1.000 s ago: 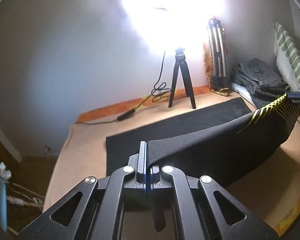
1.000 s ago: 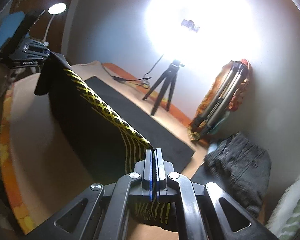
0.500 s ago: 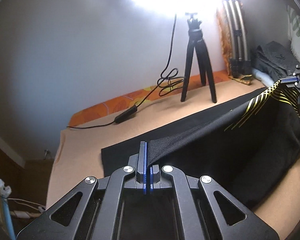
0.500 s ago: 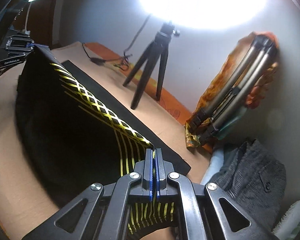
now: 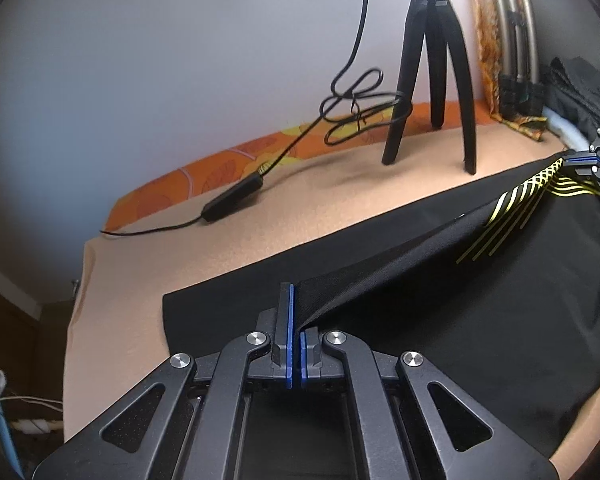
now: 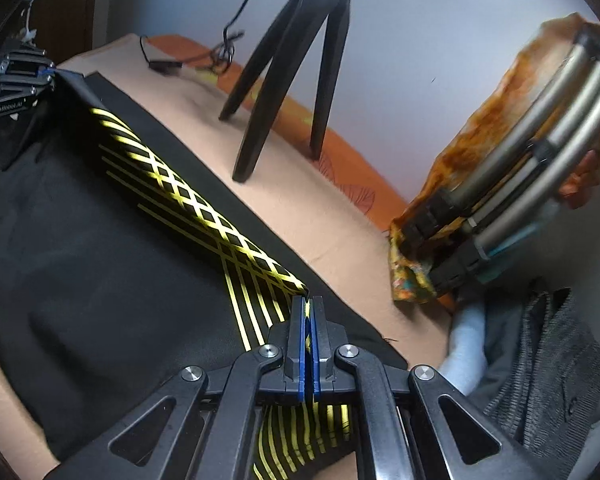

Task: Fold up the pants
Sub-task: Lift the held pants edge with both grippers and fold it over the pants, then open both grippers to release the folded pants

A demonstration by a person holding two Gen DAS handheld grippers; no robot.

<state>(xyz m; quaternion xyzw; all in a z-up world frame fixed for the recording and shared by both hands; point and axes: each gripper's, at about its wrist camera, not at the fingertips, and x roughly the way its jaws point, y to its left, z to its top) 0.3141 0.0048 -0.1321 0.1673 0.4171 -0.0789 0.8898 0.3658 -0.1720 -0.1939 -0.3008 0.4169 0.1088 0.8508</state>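
Left gripper (image 5: 294,320) pinches the black pants (image 5: 479,300) edge; right gripper (image 6: 308,320) clamps the yellow-striped corner, fabric stretched between.

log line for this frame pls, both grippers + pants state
left gripper: shut on pants edge | right gripper: shut on yellow-striped end | held edge taut between grippers, rest draped on bed
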